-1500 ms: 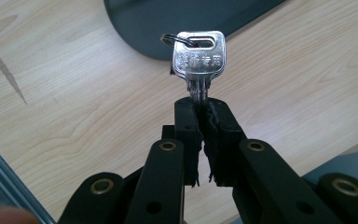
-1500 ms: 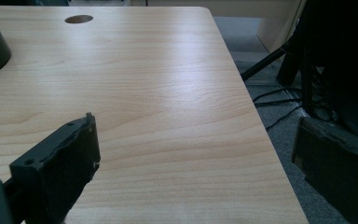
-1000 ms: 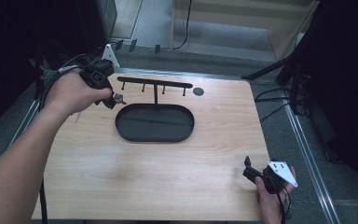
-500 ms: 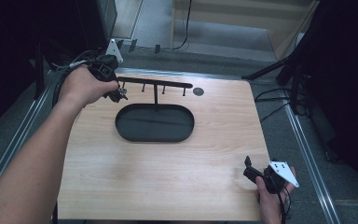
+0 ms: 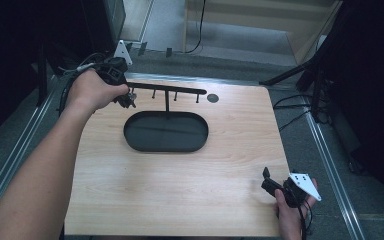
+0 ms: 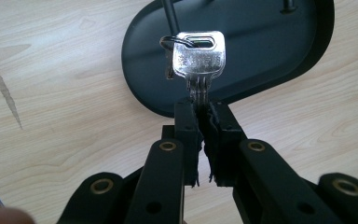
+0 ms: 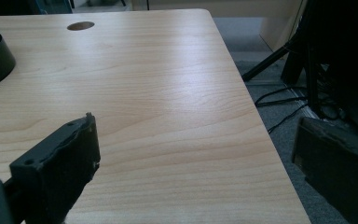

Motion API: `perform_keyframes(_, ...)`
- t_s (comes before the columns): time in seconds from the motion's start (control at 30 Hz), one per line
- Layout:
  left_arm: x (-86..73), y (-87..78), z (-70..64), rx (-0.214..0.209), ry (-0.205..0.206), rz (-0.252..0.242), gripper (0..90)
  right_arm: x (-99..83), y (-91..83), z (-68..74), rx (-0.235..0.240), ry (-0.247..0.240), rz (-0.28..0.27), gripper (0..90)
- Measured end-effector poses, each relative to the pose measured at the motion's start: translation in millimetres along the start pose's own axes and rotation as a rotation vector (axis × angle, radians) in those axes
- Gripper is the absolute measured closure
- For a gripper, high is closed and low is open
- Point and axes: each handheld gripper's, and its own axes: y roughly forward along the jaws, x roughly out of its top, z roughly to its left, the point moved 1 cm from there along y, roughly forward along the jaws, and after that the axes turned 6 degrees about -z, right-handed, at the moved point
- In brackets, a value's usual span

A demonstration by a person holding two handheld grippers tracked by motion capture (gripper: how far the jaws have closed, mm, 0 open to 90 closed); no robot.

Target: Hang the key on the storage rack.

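The left hand-held gripper [image 6: 204, 122] pinches a key [image 6: 199, 60] by its blade at upper left; the right hand-held gripper [image 7: 196, 154] is wide. The thin grip may let the key twist near the hook rack [image 5: 166, 91].

Left arm: stretched forward to the table's far-left corner.
Left gripper [image 6: 204, 112]: jaws closed, pinching a key [image 6: 199, 58].
Right gripper [image 5: 267, 181]: near the close right corner, jaws wide apart.

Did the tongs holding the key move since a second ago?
Yes. The left tongs, shut on the key, went a little toward the far edge of the table, closer to the left end of the black hook rack.
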Motion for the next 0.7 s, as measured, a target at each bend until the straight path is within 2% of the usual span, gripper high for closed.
perform_keyframes(0.1, 1.4, -0.4, 1.1, -0.010, -0.012, -0.006, 84.6, 0.0, 0.1, -0.4, 0.002, -0.001, -0.003, 0.8)
perform_keyframes(0.37, 3.3, 1.0, -3.9, -0.024, -0.010, -0.004, 84.5, 0.1, 0.0, -0.5, 0.002, 0.003, -0.002, 0.9)
perform_keyframes(0.57, 3.3, 2.1, -1.0, 0.005, -0.034, -0.008, 84.4, 0.0, -0.1, -0.6, 0.003, 0.004, -0.002, 0.9)
perform_keyframes(0.7, 2.7, 1.2, 2.0, 0.008, -0.047, -0.017, 84.4, 0.1, 0.0, -0.6, 0.004, 0.003, -0.002, 0.8)
